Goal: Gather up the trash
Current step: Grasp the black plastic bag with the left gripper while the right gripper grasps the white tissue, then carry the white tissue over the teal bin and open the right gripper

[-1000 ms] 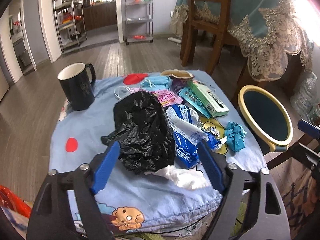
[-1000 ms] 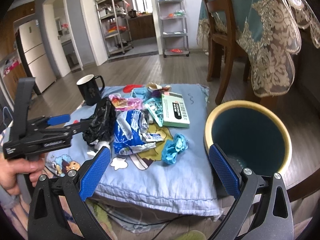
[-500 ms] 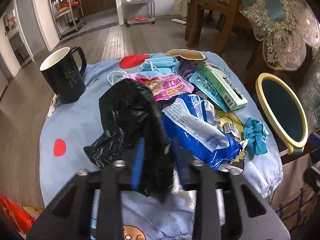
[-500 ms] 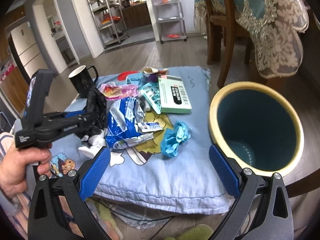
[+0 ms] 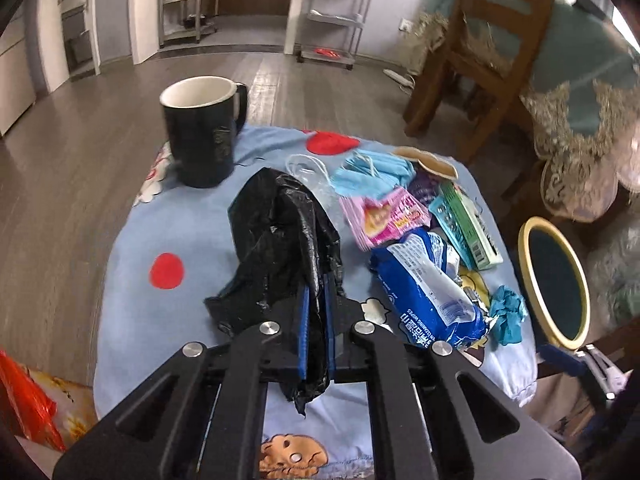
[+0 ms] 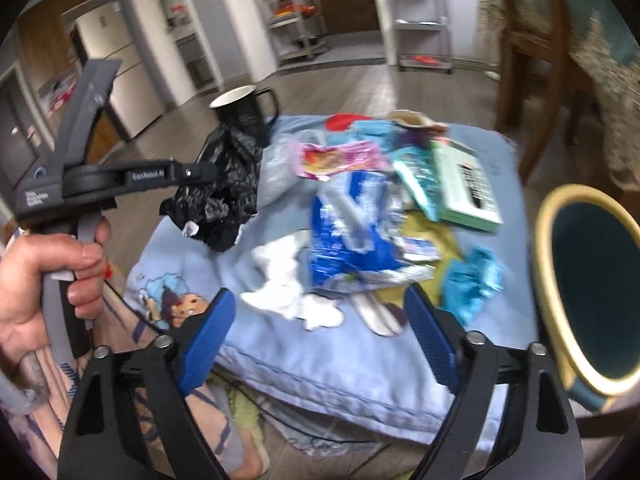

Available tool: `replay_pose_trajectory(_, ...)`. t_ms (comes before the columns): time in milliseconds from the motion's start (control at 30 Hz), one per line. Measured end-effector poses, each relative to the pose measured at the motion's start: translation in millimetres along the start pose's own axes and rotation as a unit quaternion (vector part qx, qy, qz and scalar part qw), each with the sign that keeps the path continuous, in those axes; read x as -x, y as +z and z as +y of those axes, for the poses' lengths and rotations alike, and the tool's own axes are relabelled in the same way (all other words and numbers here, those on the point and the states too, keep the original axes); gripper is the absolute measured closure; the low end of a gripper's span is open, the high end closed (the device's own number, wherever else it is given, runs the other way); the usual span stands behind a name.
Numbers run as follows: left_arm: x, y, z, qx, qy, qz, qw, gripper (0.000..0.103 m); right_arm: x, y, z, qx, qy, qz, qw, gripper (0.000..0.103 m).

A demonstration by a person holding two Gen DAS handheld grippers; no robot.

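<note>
Centre-bottom of left wrist view: left gripper (image 5: 315, 312) clamped on crumpled black plastic bag (image 5: 280, 236), lifted off blue cartoon-print cloth (image 5: 192, 240). Right wrist view, lower centre: right gripper (image 6: 320, 328) closing, nothing between its jaws, above white tissue wad (image 6: 288, 280); teal yellow-rimmed bin (image 6: 544, 280) at right edge.

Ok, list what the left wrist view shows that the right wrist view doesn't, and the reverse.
Only the left wrist view: the left hand-held gripper from behind, pads shut on the black plastic bag.

Only the right wrist view: the hand on that gripper's handle, the white tissue, and the right hand-held gripper closing, nothing between its pads.

Both: black mug, blue wipes pack, bin.
</note>
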State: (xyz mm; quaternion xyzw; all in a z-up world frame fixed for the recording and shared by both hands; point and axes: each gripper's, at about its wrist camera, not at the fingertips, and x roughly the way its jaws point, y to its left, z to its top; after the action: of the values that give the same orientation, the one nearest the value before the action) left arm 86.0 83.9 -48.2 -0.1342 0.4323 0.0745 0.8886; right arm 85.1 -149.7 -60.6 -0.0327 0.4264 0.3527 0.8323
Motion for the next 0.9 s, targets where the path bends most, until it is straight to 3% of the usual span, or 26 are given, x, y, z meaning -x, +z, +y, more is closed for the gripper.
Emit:
replay_pose_trajectory(300,28,5,42,0.07,-0.006,-0.034,0.9969,0.098,-46,22,44,0.073,0.024,0.037,0.996,0.04)
replay_pose_trajectory(600,32,8,52,0.088,-0.005,-0.053,0.9947,0.098,-111,15,68,0.144,-0.04,0.125,0.981,0.062)
replay_pose_trajectory(767,32,9,52,0.091,-0.006,-0.057,0.9942,0.098,-111,15,72,0.16,-0.062,0.117,0.978,0.087)
replay_pose_trajectory(900,34,8,49,0.086,-0.003,-0.063,0.9943,0.098,-94,21,68,0.151,-0.042,0.096,0.983,0.091)
